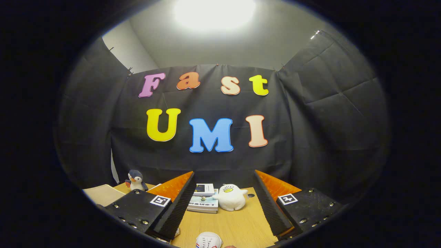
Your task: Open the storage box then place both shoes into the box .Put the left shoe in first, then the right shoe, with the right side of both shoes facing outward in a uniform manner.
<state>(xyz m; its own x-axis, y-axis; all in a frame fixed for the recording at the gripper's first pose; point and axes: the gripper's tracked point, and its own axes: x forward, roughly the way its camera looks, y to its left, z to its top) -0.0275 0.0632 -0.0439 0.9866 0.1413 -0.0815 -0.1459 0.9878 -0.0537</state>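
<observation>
The gripper point(224, 210) hangs with jaws wide apart, holding nothing. A white sneaker toe point(208, 240) lies on the wooden worktop point(241, 224) between them; boxing looks unstarted

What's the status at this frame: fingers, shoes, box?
Gripper fingers spread wide, holding nothing. White shoe on the table low between the fingers, untouched. Books and white plush duck lie ahead, penguin toy beyond the left finger.
</observation>
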